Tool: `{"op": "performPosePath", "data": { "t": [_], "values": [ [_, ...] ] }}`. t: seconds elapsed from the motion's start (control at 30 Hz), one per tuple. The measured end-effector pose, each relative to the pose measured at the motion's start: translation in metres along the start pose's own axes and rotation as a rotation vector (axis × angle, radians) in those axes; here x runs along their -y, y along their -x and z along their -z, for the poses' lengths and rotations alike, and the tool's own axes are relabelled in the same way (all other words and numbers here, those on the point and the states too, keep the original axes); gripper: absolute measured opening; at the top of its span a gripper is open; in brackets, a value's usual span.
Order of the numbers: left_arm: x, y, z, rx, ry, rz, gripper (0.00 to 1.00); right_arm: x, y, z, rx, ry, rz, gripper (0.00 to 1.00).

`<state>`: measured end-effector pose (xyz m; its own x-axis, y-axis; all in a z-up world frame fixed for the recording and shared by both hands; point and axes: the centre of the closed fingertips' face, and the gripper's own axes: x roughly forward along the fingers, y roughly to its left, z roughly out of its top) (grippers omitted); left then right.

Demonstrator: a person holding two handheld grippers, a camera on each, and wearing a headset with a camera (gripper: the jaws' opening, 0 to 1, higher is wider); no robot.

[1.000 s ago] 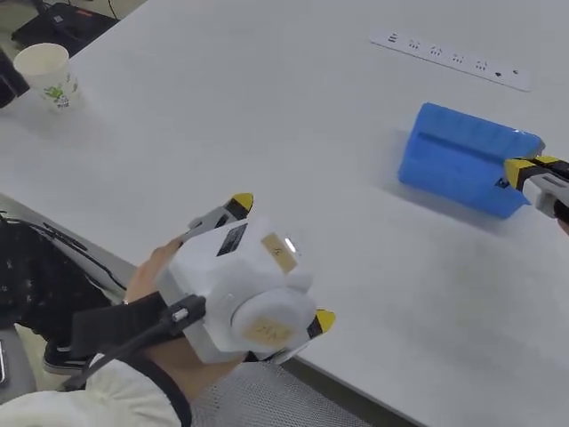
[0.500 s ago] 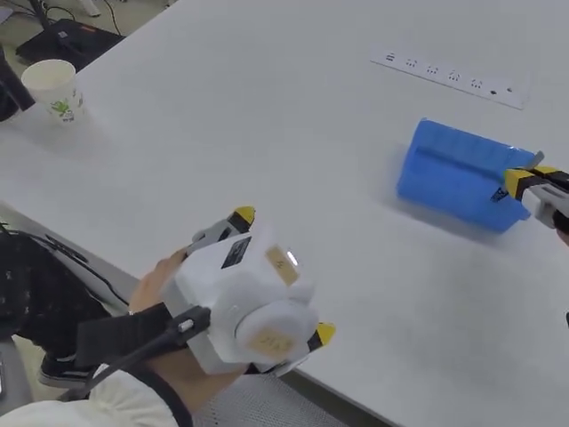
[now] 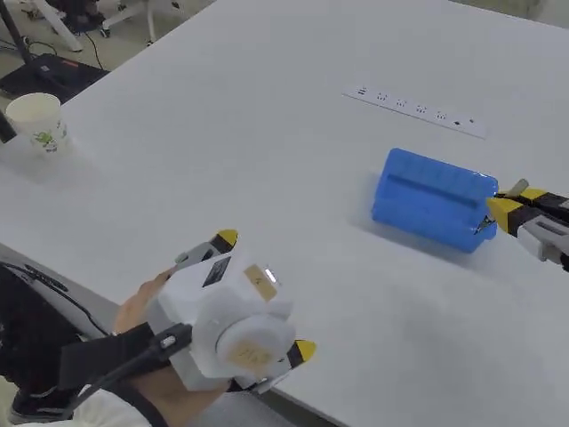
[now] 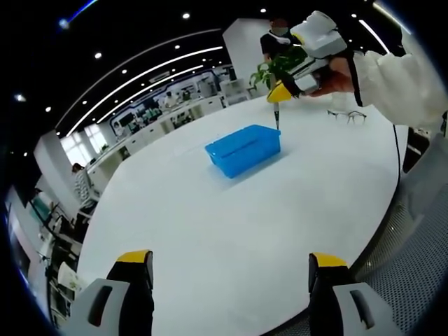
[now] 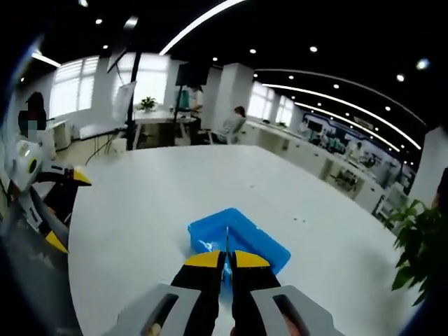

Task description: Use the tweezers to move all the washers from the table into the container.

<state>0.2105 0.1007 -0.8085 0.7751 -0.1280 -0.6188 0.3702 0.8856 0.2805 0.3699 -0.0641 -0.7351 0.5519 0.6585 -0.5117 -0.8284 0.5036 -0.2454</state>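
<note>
**Tweezers held over the blue container; left gripper idle at the table edge**

In the right gripper view the right gripper (image 5: 227,262) has its jaws drawn narrow, clamped on the tweezers (image 5: 227,239). The tweezers' long axis follows the jaws straight up the middle of the frame, and their tip points at the blue container (image 5: 241,245) just ahead.

In the left gripper view the same tweezers (image 4: 276,116) hang almost vertical, point down, in the upper right of the frame. Their tip lies at the right-hand end of the container (image 4: 243,148); whether it touches cannot be told.

In the head view the container (image 3: 431,200) sits at centre right on the white table (image 3: 267,133). Its long axis runs across the frame, dipping slightly to the right. The right gripper (image 3: 518,202) comes in from the right edge beside its right end. What the container holds cannot be made out in any view.

The left gripper (image 3: 265,294) is at the lower left of the head view, over the near table edge. Its jaws stand wide apart and hold nothing, as the left gripper (image 4: 231,264) view confirms. Two yellowish stickers (image 3: 260,277) on its white body carry writing too blurred to read.

A white power strip (image 3: 413,111) lies beyond the container. A paper cup (image 3: 36,123) with an unreadable green print stands at the far left.
</note>
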Motion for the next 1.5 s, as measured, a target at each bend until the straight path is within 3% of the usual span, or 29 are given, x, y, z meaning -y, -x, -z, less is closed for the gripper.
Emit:
{"op": "performPosePath", "data": {
  "t": [0.23,0.33,0.43,0.6,0.67,0.87,0.9,1.17,1.5],
  "values": [
    [-0.001,0.000,0.002,-0.006,-0.006,-0.014,0.94,-0.033,0.016,0.024,-0.097,0.091,-0.100,0.01],
    [0.000,0.000,0.003,-0.009,-0.002,-0.014,0.94,-0.048,0.018,0.039,-0.151,0.089,-0.175,0.01],
    [0.001,0.001,0.002,-0.007,-0.010,-0.012,0.94,-0.060,0.017,0.052,-0.210,0.120,-0.231,0.01],
    [-0.001,0.000,0.002,-0.007,-0.008,-0.017,0.94,-0.076,0.006,0.059,-0.250,0.162,-0.297,0.01],
    [-0.002,0.001,0.002,-0.007,-0.007,-0.021,0.94,-0.086,0.002,0.064,-0.284,0.188,-0.353,0.01],
    [-0.004,0.001,0.003,-0.013,-0.007,-0.027,0.93,-0.105,-0.015,0.070,-0.310,0.210,-0.434,0.02],
    [-0.003,0.001,0.003,-0.014,-0.007,-0.028,0.93,-0.107,-0.016,0.068,-0.292,0.208,-0.438,0.02],
    [-0.004,0.002,0.003,-0.016,-0.002,-0.032,0.94,-0.118,-0.033,0.067,-0.316,0.239,-0.497,0.02],
    [-0.005,0.003,0.003,-0.017,0.009,-0.035,0.93,-0.140,-0.046,0.085,-0.389,0.332,-0.602,0.02]
  ]
}}
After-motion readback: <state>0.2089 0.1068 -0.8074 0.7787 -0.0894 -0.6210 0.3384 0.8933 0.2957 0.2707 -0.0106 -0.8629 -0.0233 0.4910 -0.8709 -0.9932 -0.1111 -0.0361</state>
